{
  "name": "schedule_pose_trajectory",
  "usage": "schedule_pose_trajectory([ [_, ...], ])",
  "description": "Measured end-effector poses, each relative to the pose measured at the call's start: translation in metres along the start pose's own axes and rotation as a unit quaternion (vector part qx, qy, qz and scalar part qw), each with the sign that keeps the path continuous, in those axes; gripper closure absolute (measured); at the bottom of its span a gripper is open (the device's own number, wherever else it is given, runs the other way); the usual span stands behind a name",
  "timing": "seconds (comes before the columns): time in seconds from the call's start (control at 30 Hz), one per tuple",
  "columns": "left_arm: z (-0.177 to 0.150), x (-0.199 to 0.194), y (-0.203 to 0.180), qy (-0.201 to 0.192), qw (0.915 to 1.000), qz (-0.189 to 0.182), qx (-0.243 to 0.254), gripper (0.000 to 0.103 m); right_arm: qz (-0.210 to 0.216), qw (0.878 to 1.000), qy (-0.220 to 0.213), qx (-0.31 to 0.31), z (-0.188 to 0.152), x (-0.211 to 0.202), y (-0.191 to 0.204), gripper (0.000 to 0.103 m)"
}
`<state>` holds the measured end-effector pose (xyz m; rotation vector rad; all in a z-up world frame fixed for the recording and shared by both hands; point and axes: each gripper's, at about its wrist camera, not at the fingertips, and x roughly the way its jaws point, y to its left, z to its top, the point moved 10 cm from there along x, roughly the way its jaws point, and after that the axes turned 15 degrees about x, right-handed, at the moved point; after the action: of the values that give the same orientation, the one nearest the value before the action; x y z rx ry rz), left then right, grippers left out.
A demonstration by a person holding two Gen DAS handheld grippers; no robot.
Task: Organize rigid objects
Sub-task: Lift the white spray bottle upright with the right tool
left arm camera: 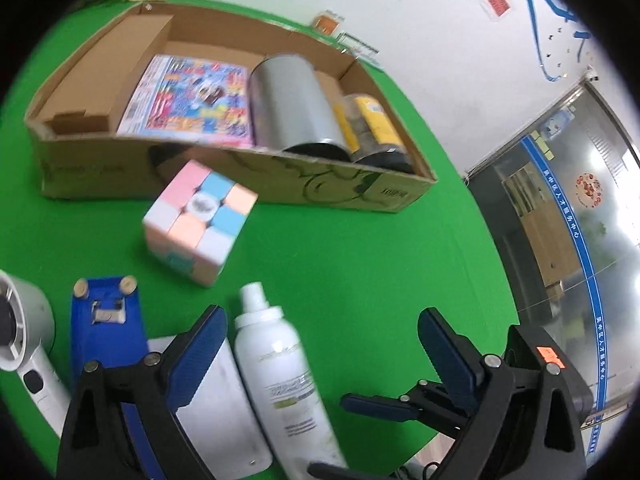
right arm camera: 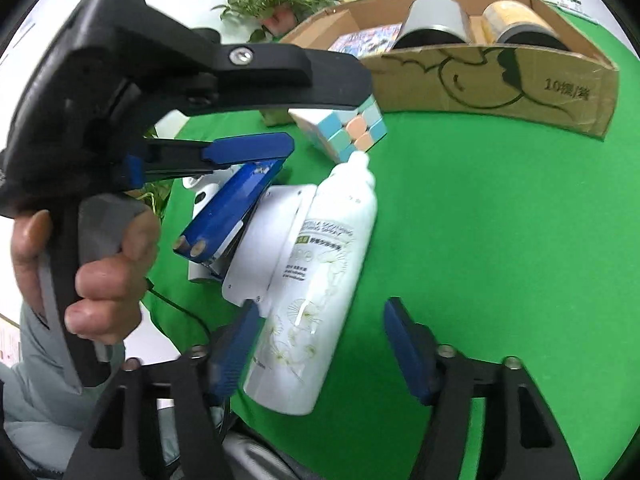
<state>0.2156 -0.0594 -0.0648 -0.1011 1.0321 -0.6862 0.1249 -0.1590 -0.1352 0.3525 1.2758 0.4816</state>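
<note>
A white spray bottle (left arm camera: 282, 376) lies on the green table between the fingers of my open left gripper (left arm camera: 320, 322). It also shows in the right wrist view (right arm camera: 316, 276), between the fingers of my open right gripper (right arm camera: 320, 316). A pastel puzzle cube (left arm camera: 198, 220) stands on the table in front of the cardboard box (left arm camera: 240, 168); it also shows in the right wrist view (right arm camera: 346, 126). The box holds a colourful booklet (left arm camera: 190, 100), a silver can (left arm camera: 294, 104) and a yellow-labelled jar (left arm camera: 372, 128). The left gripper (right arm camera: 256, 120) is seen from the side in the right wrist view.
A blue stapler (left arm camera: 106, 328), a white hand fan (left arm camera: 24, 336) and a flat white device (left arm camera: 216, 404) lie left of the bottle. A plant (right arm camera: 276, 0) stands behind the box. The right gripper's fingers (left arm camera: 376, 404) show at the lower right of the left wrist view.
</note>
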Motion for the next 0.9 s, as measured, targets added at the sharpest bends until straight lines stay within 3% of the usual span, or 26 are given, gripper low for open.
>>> schedule_pose_trajectory([
  [0.13, -0.012, 0.004, 0.003, 0.017, 0.9998, -0.009, -0.005, 0.008, 0.002, 1.000, 0.009, 0.008, -0.003, 0.016, 0.003, 0.050],
  [0.27, -0.016, 0.014, -0.004, 0.036, 0.9991, -0.022, -0.002, 0.008, -0.003, 1.000, 0.002, 0.007, -0.004, 0.022, 0.006, 0.059],
  [0.43, -0.009, 0.032, -0.025, 0.053, 0.9979, -0.030, 0.021, 0.008, -0.039, 0.999, -0.019, 0.012, 0.003, 0.013, -0.015, 0.062],
  [0.63, -0.016, 0.062, -0.057, 0.087, 0.9933, -0.075, 0.017, 0.008, -0.104, 0.990, -0.069, 0.058, 0.016, -0.011, -0.064, 0.062],
  [0.77, -0.025, 0.092, -0.070, 0.126, 0.9882, -0.087, 0.009, 0.016, -0.100, 0.989, -0.077, 0.071, 0.018, -0.010, -0.071, 0.061],
  [0.87, -0.026, 0.097, -0.069, 0.126, 0.9891, -0.076, 0.015, 0.017, -0.096, 0.990, -0.074, 0.075, 0.017, -0.006, -0.069, 0.061],
  [0.9, -0.025, 0.096, -0.069, 0.123, 0.9896, -0.073, 0.014, 0.024, -0.089, 0.990, -0.072, 0.082, 0.018, -0.004, -0.069, 0.061],
])
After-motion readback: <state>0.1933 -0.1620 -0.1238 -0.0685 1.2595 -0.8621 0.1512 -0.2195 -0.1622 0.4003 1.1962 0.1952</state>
